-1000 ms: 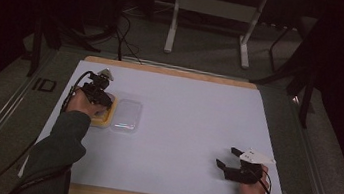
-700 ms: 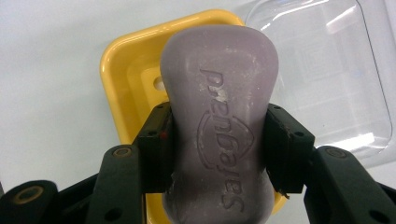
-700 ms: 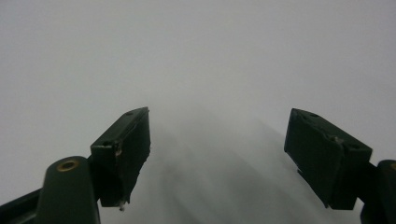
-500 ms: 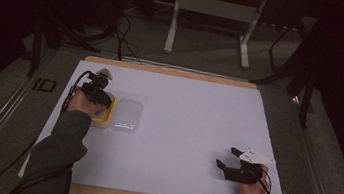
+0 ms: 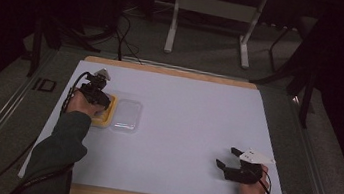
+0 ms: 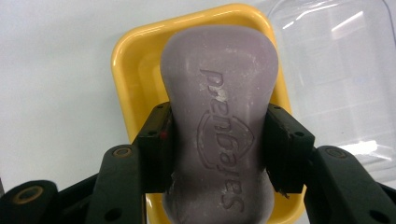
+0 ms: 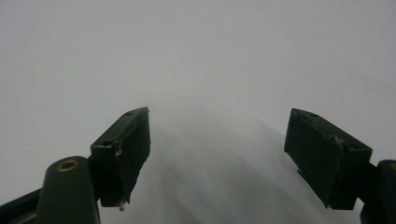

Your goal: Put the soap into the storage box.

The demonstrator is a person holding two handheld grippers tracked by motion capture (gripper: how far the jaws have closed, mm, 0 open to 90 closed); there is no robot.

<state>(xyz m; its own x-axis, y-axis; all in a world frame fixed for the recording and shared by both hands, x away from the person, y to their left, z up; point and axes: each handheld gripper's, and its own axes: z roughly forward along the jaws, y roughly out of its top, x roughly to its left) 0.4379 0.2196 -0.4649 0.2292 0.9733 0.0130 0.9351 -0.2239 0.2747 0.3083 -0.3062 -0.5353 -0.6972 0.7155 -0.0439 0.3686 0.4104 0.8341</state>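
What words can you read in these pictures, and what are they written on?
"Safeguard" - pressed into the purple soap bar, seen upside down in the left gripper view, with a shield emblem around the middle letters. The left gripper has its jaws shut on the bar, over the yellow soap dish.
"ID" - a mark on the grey floor strip left of the table, in the high view.
Nothing else readable; the clear lid bears no text.
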